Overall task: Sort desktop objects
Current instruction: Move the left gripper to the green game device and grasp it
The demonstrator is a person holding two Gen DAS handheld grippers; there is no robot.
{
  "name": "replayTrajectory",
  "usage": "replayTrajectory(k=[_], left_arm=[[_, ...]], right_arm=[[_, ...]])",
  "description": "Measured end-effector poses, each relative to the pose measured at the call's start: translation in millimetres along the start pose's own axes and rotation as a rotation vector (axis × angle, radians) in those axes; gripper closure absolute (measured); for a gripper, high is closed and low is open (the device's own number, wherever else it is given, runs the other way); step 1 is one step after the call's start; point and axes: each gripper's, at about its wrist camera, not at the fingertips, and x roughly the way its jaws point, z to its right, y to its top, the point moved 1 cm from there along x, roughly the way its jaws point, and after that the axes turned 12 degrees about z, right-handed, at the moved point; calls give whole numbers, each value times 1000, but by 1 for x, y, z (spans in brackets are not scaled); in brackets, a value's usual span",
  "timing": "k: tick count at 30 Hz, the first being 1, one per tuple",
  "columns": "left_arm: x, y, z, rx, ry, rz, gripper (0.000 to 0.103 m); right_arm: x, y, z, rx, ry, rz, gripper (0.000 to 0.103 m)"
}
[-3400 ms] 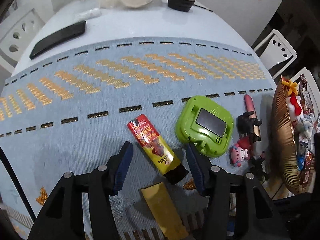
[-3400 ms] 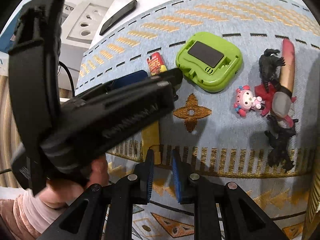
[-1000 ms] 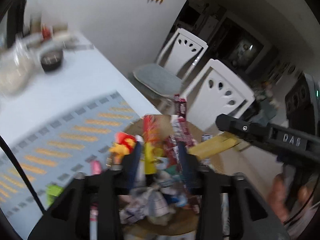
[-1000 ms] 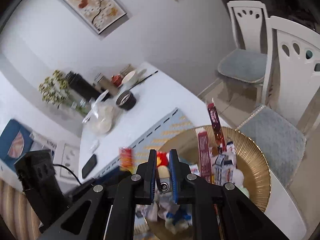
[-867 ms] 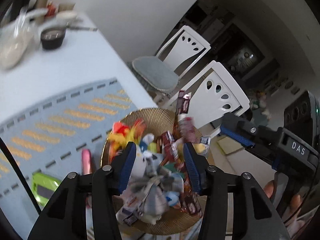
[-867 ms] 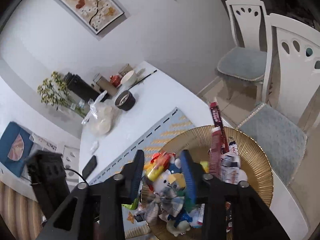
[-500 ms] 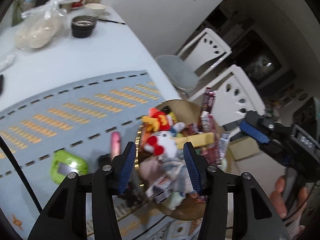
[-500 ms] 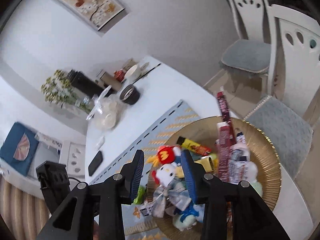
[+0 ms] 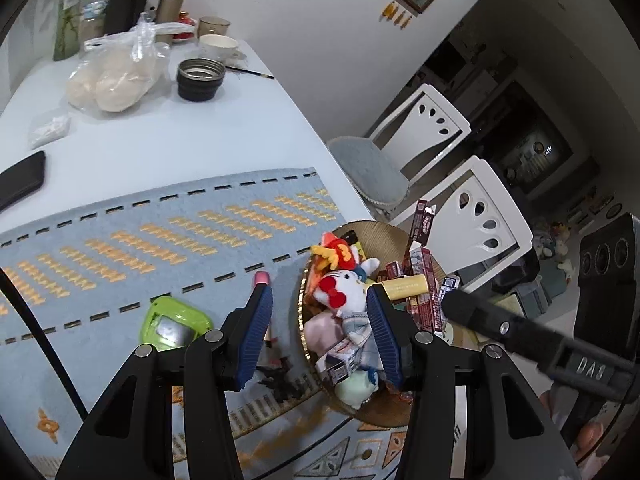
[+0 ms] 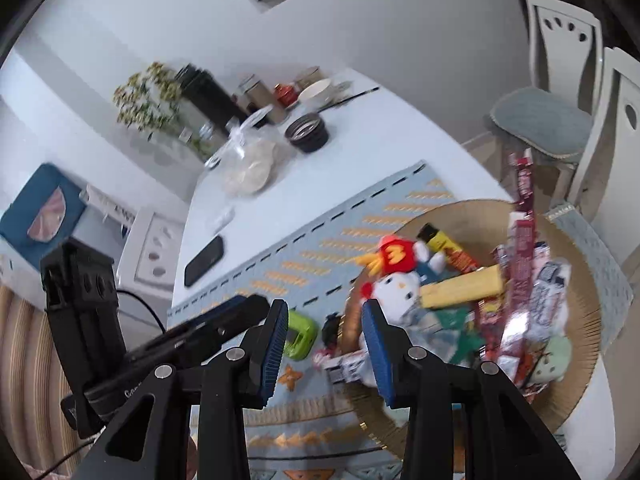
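White table (image 9: pixel 168 148) w/ blue woven mat (image 9: pixel 120 216), black phone (image 9: pixel 20 178), bagged buns (image 9: pixel 108 80), black bowl (image 9: pixel 201 79) on it.

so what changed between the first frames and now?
The red-and-yellow tube and the gold bar left the blue mat and now lie in the gold basket. Both were let go: left gripper and right gripper are open and empty, above the basket's edge. Unchanged on the mat: green case, pink tube, black figurines.
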Motion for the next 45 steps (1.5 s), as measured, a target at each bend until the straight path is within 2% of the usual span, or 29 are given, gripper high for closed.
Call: replayTrajectory(k=[4,9,13,17,19,20,23,25,31,44,45], left_arm=[[-10,-4,-37,-112,53,3,56],[-20,-22,-103,-260,131,-34,56],[-23,-36,-133,-303,188,-53,56],[-7,-48,-139,-253,210,-94,56],[6,-53,-137,-212,199,-103,53],[14,-55,-136,-203,197,-105,50],[31,-56,-136,-202,187,-123,50],[41,-56,-135,-176,204,-142,50],[60,-55,-118,-10,263,-151,50],[70,-55,-108,83,293,-127,48],[70,-56,-107,91,293,-127,45]], right_arm=[[13,-18,-18,-25,30,-62,66],[25,-37,-38,-145,-4,-106,66],[41,-46,-41,-137,11,-155,66],[60,-60,-49,-142,32,-222,66],[69,-69,-56,-168,43,-257,66],[72,-71,-59,-174,47,-268,66],[81,-80,-63,-179,63,-303,66],[86,-82,-62,-183,62,-316,66],[97,-84,-53,-152,52,-338,66],[106,-84,-46,-140,28,-366,66],[105,-86,-45,-143,27,-374,66]])
